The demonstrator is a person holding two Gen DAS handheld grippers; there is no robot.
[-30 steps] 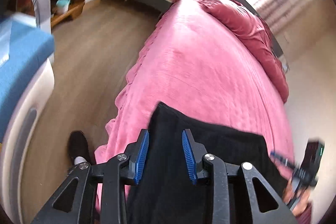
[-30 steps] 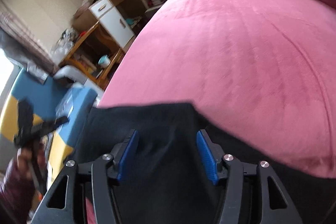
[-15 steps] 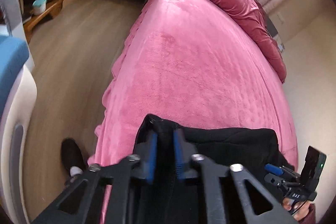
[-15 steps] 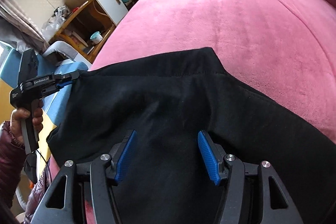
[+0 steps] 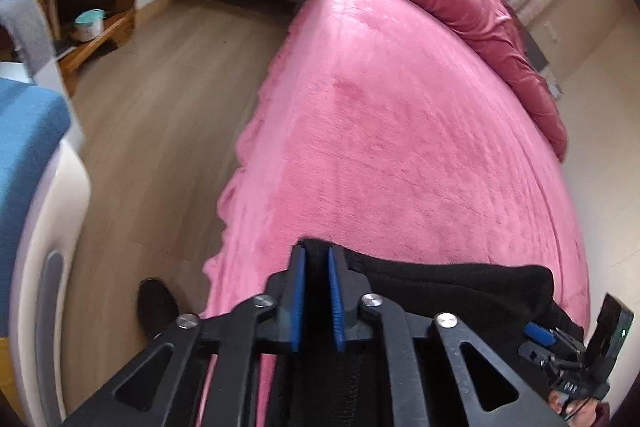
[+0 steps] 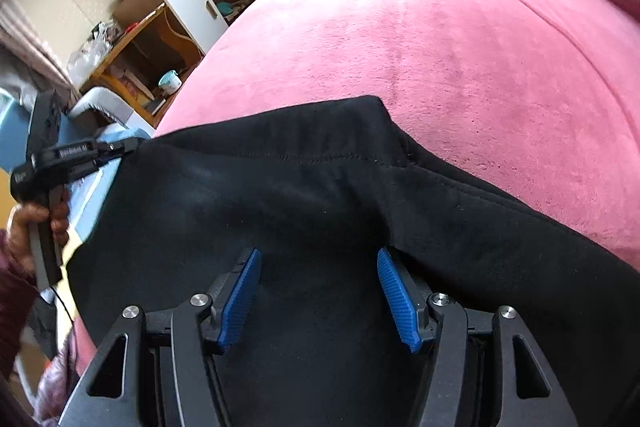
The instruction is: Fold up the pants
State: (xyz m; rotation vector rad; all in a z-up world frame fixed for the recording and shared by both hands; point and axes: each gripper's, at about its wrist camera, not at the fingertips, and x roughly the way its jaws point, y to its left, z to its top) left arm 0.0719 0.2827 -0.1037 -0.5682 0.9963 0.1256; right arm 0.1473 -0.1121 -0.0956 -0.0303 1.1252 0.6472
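Two tongs: left tongs point(image 5: 317, 259) pinch pants point(image 6: 304, 187), right tongs point(image 6: 320, 291) gape above

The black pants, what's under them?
The black pants lie on the pink bed cover, which shows all around them. The part beneath them is covered, so anything else there cannot be seen.

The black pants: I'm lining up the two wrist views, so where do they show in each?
Left wrist: black pants along the bottom, right of centre, one corner pinched between the left tongs.
Right wrist: black pants fill the lower half, under the open right tongs.
Shared landmark: the teal-lidded pot on the low wooden shelf.
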